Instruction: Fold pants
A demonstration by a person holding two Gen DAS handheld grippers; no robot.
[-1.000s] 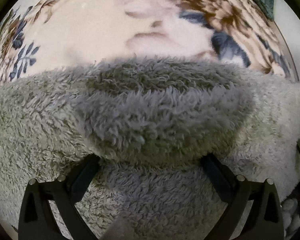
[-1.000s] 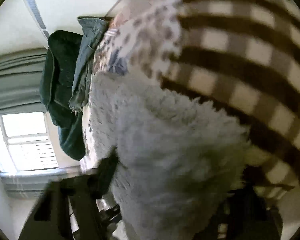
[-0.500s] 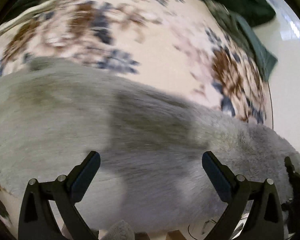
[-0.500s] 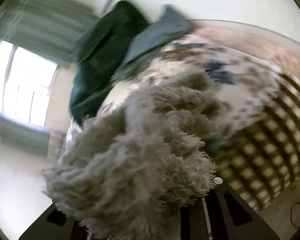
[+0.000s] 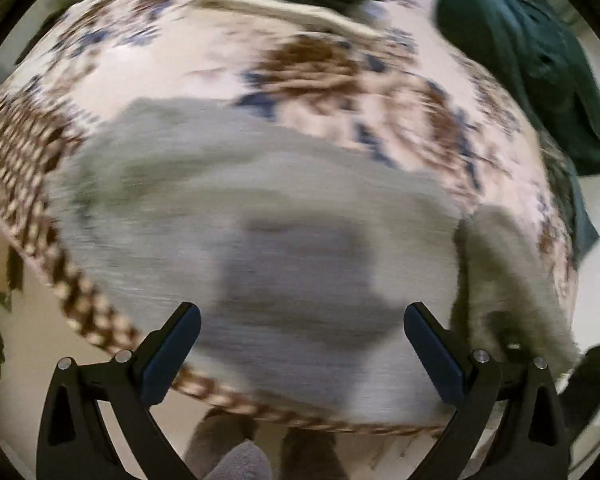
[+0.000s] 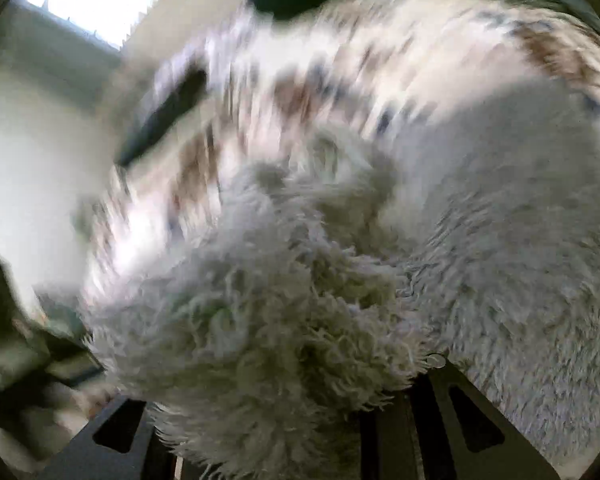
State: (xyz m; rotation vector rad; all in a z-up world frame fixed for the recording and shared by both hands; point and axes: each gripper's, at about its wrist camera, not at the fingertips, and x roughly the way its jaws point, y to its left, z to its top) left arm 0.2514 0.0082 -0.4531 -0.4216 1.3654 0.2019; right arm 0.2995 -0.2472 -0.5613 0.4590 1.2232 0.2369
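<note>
Grey fluffy pants (image 5: 260,216) spread flat, bunched corner in right gripper (image 6: 284,412)

The left gripper (image 5: 302,340) hangs with its black jaws spread wide, nothing between them, above the fluffy grey fleece pants (image 5: 228,216) lying on the floral cream bedspread (image 5: 188,68). Dark green garments (image 5: 532,68) lie at the bed's far right edge.

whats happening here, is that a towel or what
Someone with a handheld gripper in each hand is folding fluffy grey pants on a floral bedspread. The right gripper is clamped on a bunched end of them. The left gripper is open above the spread part, holding nothing. Both views are motion-blurred.
</note>
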